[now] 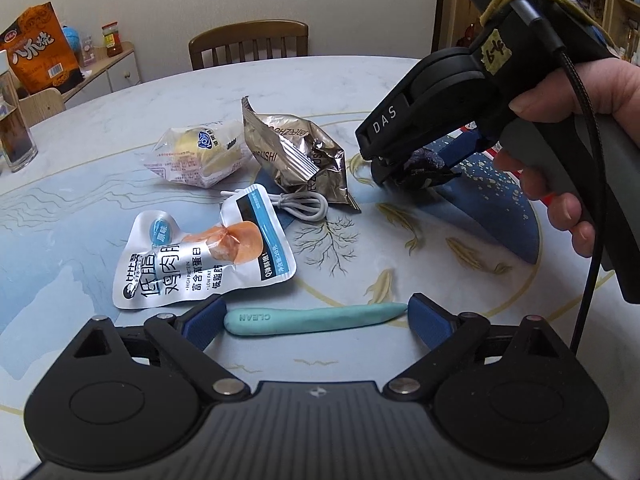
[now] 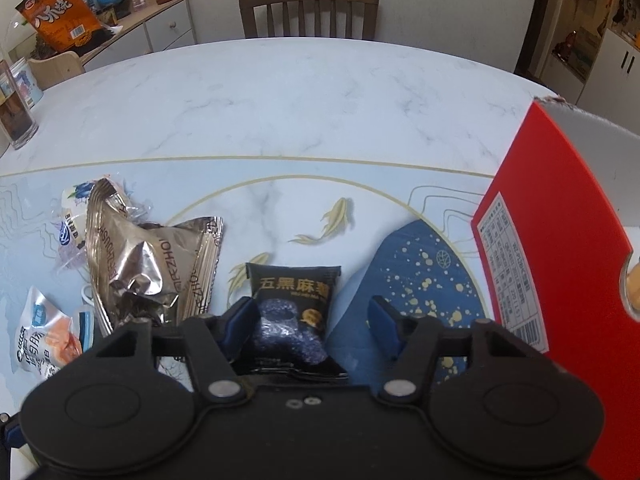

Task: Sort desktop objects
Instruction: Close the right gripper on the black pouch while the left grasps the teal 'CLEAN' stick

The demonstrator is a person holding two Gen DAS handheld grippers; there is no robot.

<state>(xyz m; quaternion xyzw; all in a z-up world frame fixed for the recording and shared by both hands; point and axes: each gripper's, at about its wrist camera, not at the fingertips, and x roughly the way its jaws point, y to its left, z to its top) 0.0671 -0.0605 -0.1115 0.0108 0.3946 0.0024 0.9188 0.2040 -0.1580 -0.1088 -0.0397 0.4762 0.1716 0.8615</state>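
Note:
My left gripper (image 1: 316, 318) is open, its blue pads on either side of a teal cleaning stick (image 1: 312, 317) lying on the table. A white chicken-breast pouch (image 1: 200, 256), a coiled white cable (image 1: 300, 204), a silver snack bag (image 1: 300, 152) and a clear-wrapped bun (image 1: 200, 152) lie beyond it. My right gripper (image 2: 312, 320) is open around a black sesame snack packet (image 2: 294, 308) lying on the table, the left pad close to it and the right pad apart. From the left wrist view the right gripper (image 1: 400, 168) is low over that packet.
A red box (image 2: 560, 248) stands at the right of the table. A glass jar (image 1: 14, 136) stands at the far left edge. A wooden chair (image 2: 308, 8) is behind the table. A cabinet with an orange bag (image 2: 60, 12) is at the back left.

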